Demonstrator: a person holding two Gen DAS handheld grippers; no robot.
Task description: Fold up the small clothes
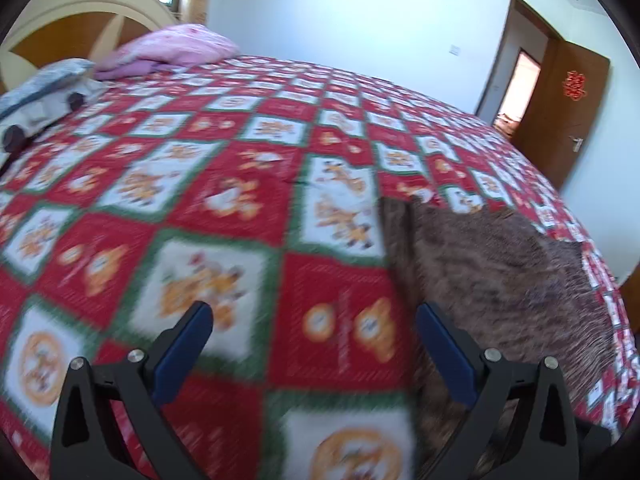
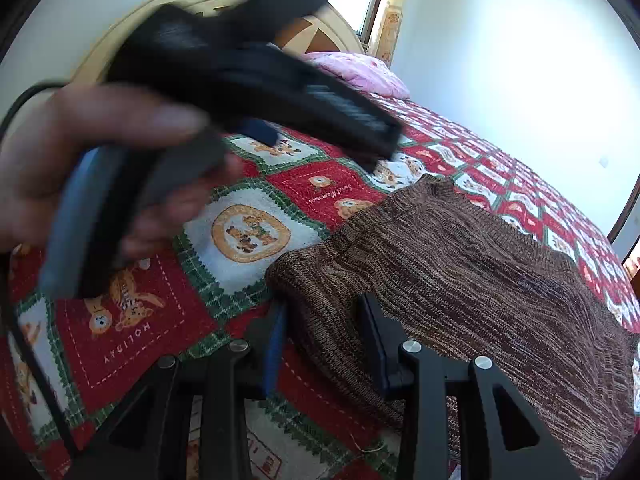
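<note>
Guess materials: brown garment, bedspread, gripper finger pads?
Brown garment: looks like ribbed knit yarn, marled brown and tan, matte; rows of stitches show. Bedspread: apparently printed cotton, maybe quilted, matte; flat bear and plaid print with dashed stitch lines. Pads on the left gripper: blue, smooth, likely rubber or plastic on black, probably plastic, fingers; exact material unclear.

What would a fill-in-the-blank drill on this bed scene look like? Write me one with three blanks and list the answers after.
1. The knitted garment lying on the patterned quilt is ___ in colour.
2. The pillow by the headboard is ___.
3. The left claw is ___, with nothing between its fingers.

Missing words: brown; pink; open
</note>
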